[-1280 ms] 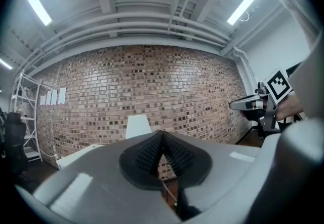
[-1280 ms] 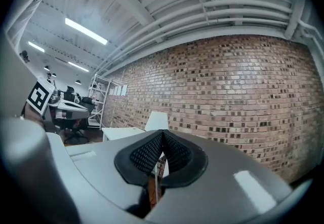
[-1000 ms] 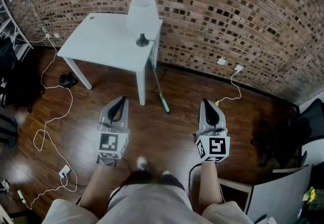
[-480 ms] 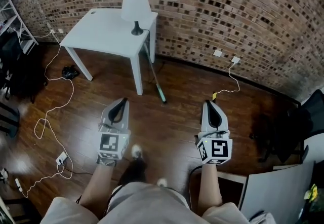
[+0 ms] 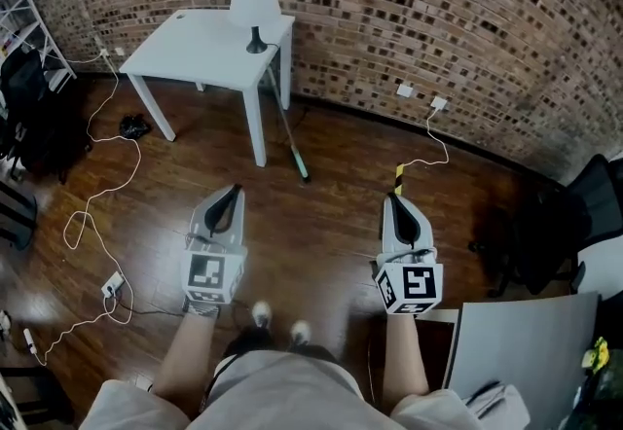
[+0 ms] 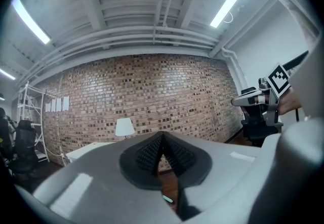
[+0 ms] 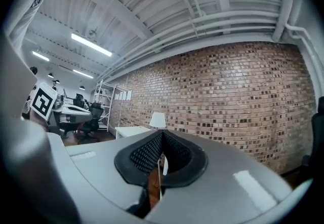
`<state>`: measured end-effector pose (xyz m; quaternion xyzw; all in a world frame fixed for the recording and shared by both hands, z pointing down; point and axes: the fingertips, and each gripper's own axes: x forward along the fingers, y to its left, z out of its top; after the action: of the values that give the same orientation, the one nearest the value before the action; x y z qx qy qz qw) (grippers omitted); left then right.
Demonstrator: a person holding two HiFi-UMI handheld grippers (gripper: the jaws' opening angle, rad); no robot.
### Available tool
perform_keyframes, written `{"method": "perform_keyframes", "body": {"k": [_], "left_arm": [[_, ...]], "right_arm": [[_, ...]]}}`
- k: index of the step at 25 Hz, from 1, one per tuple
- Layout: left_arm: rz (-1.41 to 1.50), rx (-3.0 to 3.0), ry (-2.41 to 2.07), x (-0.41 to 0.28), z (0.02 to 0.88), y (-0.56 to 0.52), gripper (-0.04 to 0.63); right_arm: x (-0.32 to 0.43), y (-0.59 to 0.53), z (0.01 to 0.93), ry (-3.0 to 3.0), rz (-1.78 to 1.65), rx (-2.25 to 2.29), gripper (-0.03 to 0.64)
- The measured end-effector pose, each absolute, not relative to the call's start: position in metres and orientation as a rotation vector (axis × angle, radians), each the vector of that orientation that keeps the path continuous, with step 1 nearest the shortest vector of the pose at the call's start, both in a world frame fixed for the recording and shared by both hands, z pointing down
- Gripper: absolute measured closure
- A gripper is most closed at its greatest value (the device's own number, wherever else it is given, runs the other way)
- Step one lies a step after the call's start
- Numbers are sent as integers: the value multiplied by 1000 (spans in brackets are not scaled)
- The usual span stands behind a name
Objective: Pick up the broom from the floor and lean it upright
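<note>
Pointing level toward the broom (image 5: 289,141), left tool (image 5: 232,193) and right tool (image 5: 394,197) both have jaws together.

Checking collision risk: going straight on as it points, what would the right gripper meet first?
The right gripper would likely meet the white table at its corner under the lamp, where the broom leans. Nothing shows in between, but depth is unclear.

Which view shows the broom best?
Head view: the broom shows whole, slanting from the white table to the floor. Left gripper view catches only its green tip; right gripper view, a thin sliver at most.
</note>
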<state>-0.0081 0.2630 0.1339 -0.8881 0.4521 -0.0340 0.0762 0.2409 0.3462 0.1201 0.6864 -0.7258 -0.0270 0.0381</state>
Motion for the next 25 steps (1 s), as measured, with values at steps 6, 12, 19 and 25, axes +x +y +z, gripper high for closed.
{"method": "perform_keyframes", "body": {"k": [6,12,19,25], "left_arm": [[-102,-2659,1363,-31,128,282,595],[-96,-2650,1343,-52,126,283,595],[-84,-2646,1333,-69,121,283,594],[-78,-2659,1318,-67,121,284,594]], "right_arm": [[225,375,119,-2213,-61,2128,604],[199,371,112,-2216,-89,2134,604],[178,372,103,-2210,-122,2139,604],[181,376,110,-2165,-100,2156,606]]}}
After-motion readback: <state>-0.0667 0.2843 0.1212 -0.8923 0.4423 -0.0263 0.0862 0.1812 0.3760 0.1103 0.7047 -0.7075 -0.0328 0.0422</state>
